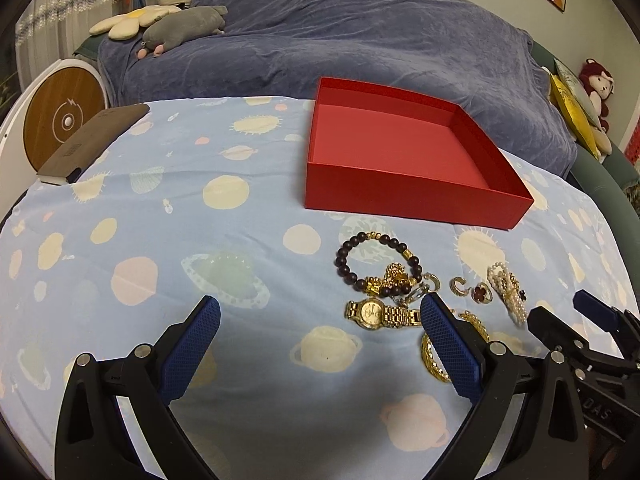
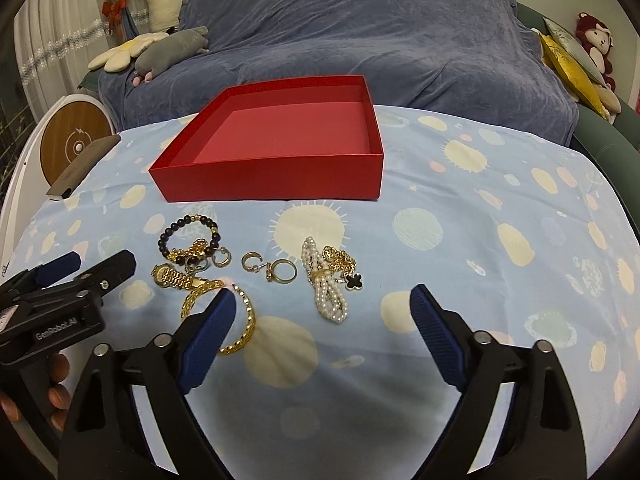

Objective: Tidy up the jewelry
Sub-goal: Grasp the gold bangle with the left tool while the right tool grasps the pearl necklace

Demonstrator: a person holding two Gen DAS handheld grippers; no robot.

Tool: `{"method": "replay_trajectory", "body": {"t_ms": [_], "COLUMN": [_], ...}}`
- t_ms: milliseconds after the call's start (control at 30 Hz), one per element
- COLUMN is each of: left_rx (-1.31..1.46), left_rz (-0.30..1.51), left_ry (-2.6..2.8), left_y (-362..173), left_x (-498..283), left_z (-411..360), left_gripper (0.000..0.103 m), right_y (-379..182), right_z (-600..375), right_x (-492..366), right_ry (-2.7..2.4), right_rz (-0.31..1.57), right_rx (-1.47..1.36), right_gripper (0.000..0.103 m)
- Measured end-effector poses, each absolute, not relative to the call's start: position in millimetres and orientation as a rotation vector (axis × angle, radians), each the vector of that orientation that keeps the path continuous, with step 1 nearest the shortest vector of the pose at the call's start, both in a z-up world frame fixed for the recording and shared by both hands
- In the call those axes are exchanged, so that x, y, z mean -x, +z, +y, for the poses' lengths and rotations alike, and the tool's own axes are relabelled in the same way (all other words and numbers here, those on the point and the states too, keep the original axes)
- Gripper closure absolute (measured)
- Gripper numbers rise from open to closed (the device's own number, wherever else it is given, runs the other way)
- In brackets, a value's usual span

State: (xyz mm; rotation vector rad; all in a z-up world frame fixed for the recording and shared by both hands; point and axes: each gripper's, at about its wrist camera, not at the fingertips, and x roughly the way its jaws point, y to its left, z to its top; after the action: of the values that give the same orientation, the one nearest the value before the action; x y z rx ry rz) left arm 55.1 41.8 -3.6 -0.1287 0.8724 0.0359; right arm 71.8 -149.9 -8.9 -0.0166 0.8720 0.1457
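Red box (image 2: 276, 172), open-topped, nothing inside, sits on the surface covered by a light blue planet-print cloth (image 2: 480, 208). All jewelry lies on the cloth just in front of the box's near wall, none in it: dark beaded bracelet (image 2: 188, 236) nearest the box; gold watch (image 2: 176, 276) just past it, away from the box; gold chain bracelet (image 2: 236, 320) farthest from the box; gold hoop earrings (image 2: 250, 261) and a gold ring (image 2: 283, 272) in the middle of the group; pearl strand (image 2: 326, 284) with a black clover pendant (image 2: 354, 281) under the box's right corner. Left tool (image 1: 320, 320): spread wide, holding nothing, its right finger over the chain. Right tool (image 2: 322, 308): spread wide, holding nothing, left finger above the chain bracelet.
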Motion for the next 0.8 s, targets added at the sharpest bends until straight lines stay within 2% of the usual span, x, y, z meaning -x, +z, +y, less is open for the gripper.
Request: {"method": "replay_trajectory", "body": {"t_ms": [100,300,500,533,567,600,800], "left_rx": [0.115,0.134,0.123,0.108,0.090,0.073,0.044], "left_rz": [0.887,0.932,0.922,0.922,0.918,0.915,0.914], "left_ry": [0.054,0.048,0.007,0.000,-0.008,-0.016,-0.049], "left_y": [-8.0,-19.1,-21.5,-21.5,-22.0,-22.7,-25.8], "left_x": [-62.0,-67.7,-67.2,-67.6,-67.3,-67.1,-67.6], "left_z": [44.0,48.4,42.3,39.0,35.3,31.8,23.2], "left_gripper": [0.005,0.005,0.005,0.005,0.005,0.005,0.005], "right_y": [-23.1,-37.7,-42.3,-42.1,-41.6,-41.1,-29.0], "right_z": [-151.9,-148.2,-147.0,-147.9,-148.8,-149.4,-150.7], "right_x": [-83.1,-85.9,-91.5,-92.1,-92.5,-92.0,-82.4], "right_ry": [0.144,0.181,0.193,0.196,0.200,0.207,0.227], "right_rz": [0.908,0.946,0.947,0.949,0.950,0.952,0.933], "right_rx": [0.014,0.018,0.026,0.018,0.013,0.005,-0.011], "right_gripper": [0.045,0.066,0.068,0.071,0.082,0.085,0.088]}}
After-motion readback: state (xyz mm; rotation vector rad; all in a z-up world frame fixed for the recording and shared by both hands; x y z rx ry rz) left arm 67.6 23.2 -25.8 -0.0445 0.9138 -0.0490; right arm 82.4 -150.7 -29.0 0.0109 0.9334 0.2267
